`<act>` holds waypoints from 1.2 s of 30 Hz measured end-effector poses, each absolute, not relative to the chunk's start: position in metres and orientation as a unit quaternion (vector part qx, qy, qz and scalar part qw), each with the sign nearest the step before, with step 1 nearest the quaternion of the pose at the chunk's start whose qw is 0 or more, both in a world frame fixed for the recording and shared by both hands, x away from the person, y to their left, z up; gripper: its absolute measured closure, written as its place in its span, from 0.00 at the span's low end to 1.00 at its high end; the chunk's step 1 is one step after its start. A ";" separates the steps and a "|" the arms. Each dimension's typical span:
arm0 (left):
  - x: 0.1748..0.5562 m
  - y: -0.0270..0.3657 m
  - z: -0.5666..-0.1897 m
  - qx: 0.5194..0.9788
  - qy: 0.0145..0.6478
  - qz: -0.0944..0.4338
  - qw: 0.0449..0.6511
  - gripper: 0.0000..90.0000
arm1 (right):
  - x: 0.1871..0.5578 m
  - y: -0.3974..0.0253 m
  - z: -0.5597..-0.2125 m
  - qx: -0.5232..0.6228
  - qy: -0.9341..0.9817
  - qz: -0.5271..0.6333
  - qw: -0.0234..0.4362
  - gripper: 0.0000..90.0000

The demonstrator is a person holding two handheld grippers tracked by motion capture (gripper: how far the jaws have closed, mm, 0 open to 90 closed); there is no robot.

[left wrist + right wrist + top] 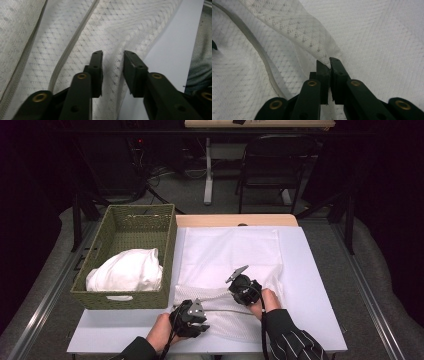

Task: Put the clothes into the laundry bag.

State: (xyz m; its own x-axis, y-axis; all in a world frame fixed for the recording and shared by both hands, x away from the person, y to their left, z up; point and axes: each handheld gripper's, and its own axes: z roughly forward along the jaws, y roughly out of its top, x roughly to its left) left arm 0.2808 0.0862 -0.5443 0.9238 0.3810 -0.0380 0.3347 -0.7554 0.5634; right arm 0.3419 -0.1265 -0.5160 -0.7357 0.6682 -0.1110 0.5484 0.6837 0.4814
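Note:
A white mesh bag (220, 309) with a grey zipper (72, 42) lies at the table's near edge, over the lower end of a flat white cloth (230, 250). My left gripper (200, 319) is at the bag's left end. In the left gripper view it (113, 56) is open, its jaws either side of a raised fold at the mesh edge. My right gripper (239, 287) is over the bag's upper edge. In the right gripper view it (329, 62) is shut on a lifted mesh flap (297, 27), with the zipper (259, 52) curving to the left.
A green woven basket (170, 245) stands at the table's left and holds a bundled white cloth (125, 270). The white table top (315, 285) shows to the right of the cloths. A dark chair (272, 165) stands beyond the far edge.

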 end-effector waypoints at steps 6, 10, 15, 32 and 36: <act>0.286 0.084 -0.544 0.937 0.187 0.037 0.291 0.99 | 0.351 -0.125 -0.505 0.345 0.897 0.234 0.146 0.98; 0.287 0.084 -0.543 0.939 0.188 0.034 0.285 0.99 | 0.354 -0.130 -0.495 0.351 0.888 0.254 0.151 0.98; 0.289 0.085 -0.540 0.942 0.192 0.040 0.272 0.99 | 0.352 -0.140 -0.477 0.362 0.874 0.281 0.163 0.98; 0.285 0.063 -0.533 0.939 0.186 0.055 0.283 0.45 | 0.347 -0.148 -0.454 0.371 0.860 0.304 0.174 0.98; 0.291 0.054 -0.544 0.939 0.195 0.046 0.278 0.49 | 0.346 -0.147 -0.453 0.366 0.862 0.301 0.178 0.98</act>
